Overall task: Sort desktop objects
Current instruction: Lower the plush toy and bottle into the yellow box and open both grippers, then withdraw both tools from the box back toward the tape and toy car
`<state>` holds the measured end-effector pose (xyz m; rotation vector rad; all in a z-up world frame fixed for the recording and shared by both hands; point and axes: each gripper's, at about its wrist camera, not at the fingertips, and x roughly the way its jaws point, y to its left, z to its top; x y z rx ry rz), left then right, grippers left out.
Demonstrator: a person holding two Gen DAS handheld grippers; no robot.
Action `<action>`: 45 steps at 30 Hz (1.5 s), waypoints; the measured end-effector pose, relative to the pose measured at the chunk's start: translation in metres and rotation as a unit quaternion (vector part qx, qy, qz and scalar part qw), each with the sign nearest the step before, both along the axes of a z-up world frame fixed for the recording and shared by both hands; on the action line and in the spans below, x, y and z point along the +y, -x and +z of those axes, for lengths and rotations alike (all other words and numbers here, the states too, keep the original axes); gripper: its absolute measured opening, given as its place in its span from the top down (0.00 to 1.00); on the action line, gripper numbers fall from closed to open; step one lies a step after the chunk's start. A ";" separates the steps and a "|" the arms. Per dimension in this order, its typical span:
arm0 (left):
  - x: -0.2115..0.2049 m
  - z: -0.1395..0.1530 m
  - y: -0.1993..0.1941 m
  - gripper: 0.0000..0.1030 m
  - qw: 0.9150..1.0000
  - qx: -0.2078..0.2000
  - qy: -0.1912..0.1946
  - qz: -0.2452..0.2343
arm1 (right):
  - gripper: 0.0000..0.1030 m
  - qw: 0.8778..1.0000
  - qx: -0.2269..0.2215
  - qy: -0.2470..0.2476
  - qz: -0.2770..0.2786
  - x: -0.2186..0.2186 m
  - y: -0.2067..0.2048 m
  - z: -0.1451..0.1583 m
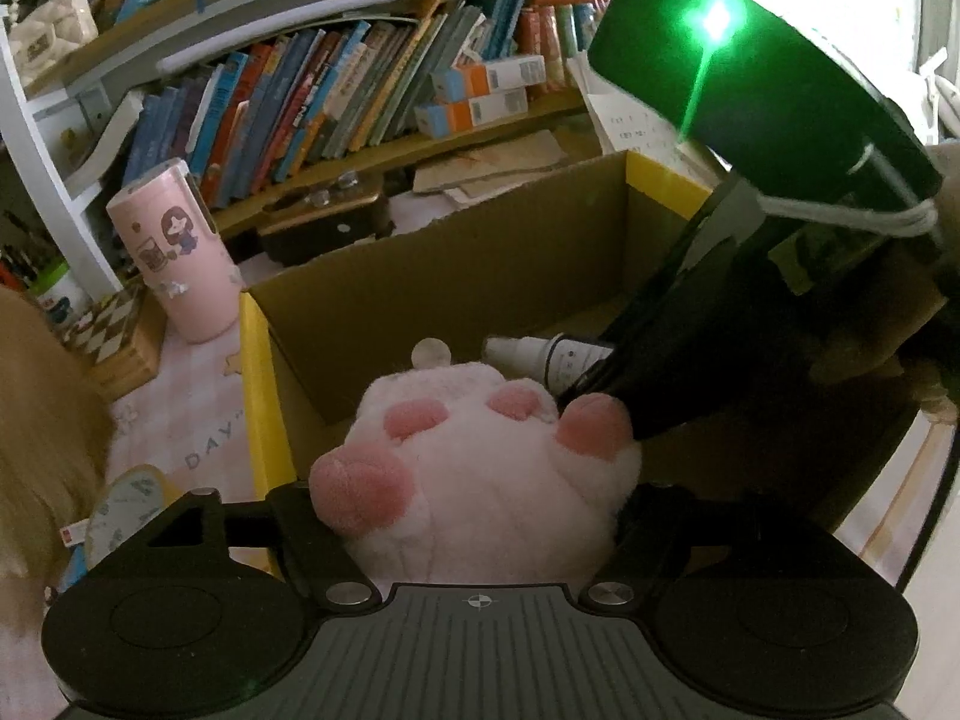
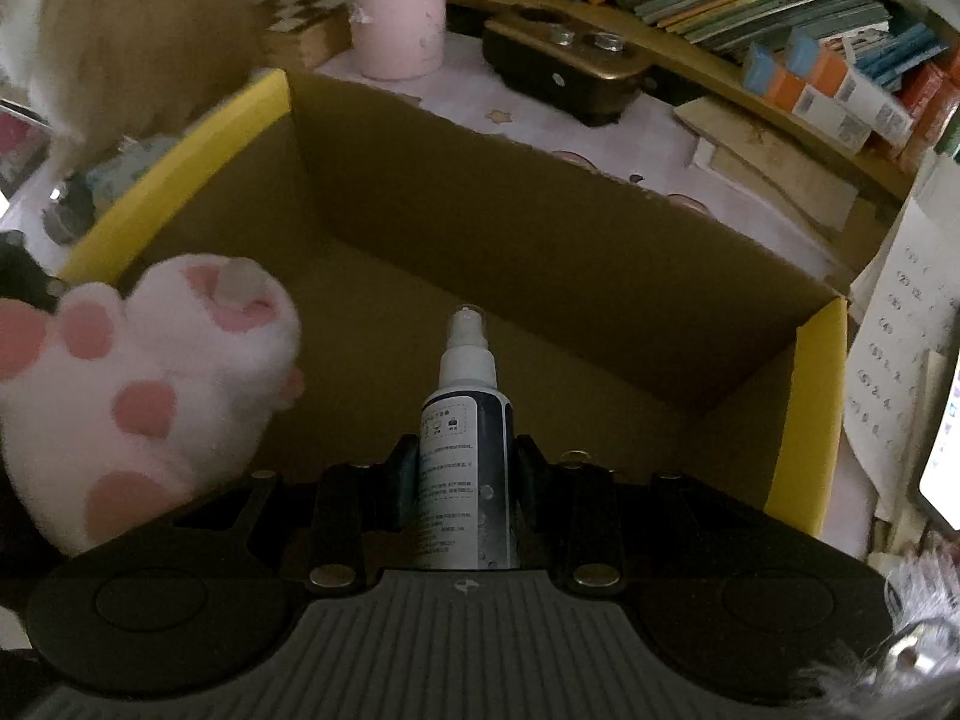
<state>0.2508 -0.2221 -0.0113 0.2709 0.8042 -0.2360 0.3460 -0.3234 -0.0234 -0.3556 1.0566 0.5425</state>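
My left gripper (image 1: 474, 516) is shut on a pink and white plush paw (image 1: 474, 468) and holds it over the near side of an open cardboard box (image 1: 450, 264) with yellow flaps. The paw also shows at the left of the right wrist view (image 2: 138, 384). My right gripper (image 2: 465, 468) is shut on a white and dark spray bottle (image 2: 465, 450), held over the box (image 2: 540, 228), nozzle pointing forward. The bottle (image 1: 540, 354) and the right gripper's body (image 1: 750, 276) show beside the paw in the left wrist view.
A pink tumbler (image 1: 174, 252) stands left of the box on the pink desk cover (image 1: 180, 420). A chessboard box (image 1: 114, 330), a dark gold-topped case (image 1: 327, 222), a small clock (image 1: 129, 507), papers (image 2: 774, 174) and a bookshelf (image 1: 336, 102) surround the box.
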 end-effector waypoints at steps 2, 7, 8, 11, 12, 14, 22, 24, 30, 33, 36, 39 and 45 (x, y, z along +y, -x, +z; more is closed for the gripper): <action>0.002 0.001 0.002 0.24 1.000 -0.005 0.006 0.000 | 0.70 1.000 0.001 -0.004 -0.002 -0.002 0.001 0.000; 0.006 0.004 0.007 0.18 1.000 -0.022 0.022 0.004 | 0.70 1.000 -0.005 -0.004 -0.006 -0.003 0.001 0.001; 0.007 0.006 0.010 0.17 0.999 -0.031 0.024 0.005 | 0.70 1.000 -0.009 -0.007 -0.009 -0.003 0.001 0.003; 0.009 0.013 0.015 0.13 0.998 -0.056 0.030 0.004 | 0.64 0.999 -0.017 -0.022 -0.016 -0.005 0.000 0.008; 0.009 0.016 0.016 0.12 0.998 -0.061 0.033 0.005 | 0.64 0.999 -0.020 -0.025 -0.019 -0.006 0.000 0.011; 0.010 0.020 0.019 0.10 0.997 -0.072 0.037 0.008 | 0.63 0.999 -0.029 -0.031 -0.025 -0.008 0.001 0.016; 0.019 0.040 0.039 0.07 0.991 -0.118 0.062 0.028 | 0.59 0.992 -0.081 -0.070 -0.064 -0.023 0.023 0.046; 0.022 0.045 0.046 0.07 0.989 -0.127 0.068 0.033 | 0.59 0.988 -0.099 -0.083 -0.080 -0.028 0.032 0.054; 0.033 0.058 0.069 0.07 0.982 -0.155 0.101 0.038 | 0.59 0.977 -0.141 -0.117 -0.112 -0.042 0.066 0.078; 0.038 0.062 0.079 0.07 0.980 -0.163 0.108 0.040 | 0.59 0.971 -0.166 -0.124 -0.120 -0.047 0.085 0.089; 0.043 0.064 0.091 0.06 0.979 -0.168 0.108 0.039 | 0.59 0.964 -0.188 -0.130 -0.133 -0.051 0.107 0.097; 0.048 0.065 0.101 0.06 0.978 -0.174 0.107 0.042 | 0.59 0.958 -0.203 -0.137 -0.148 -0.052 0.127 0.100; 0.065 0.066 0.124 0.06 0.974 -0.188 0.108 0.065 | 0.57 0.943 -0.216 -0.149 -0.206 -0.052 0.168 0.093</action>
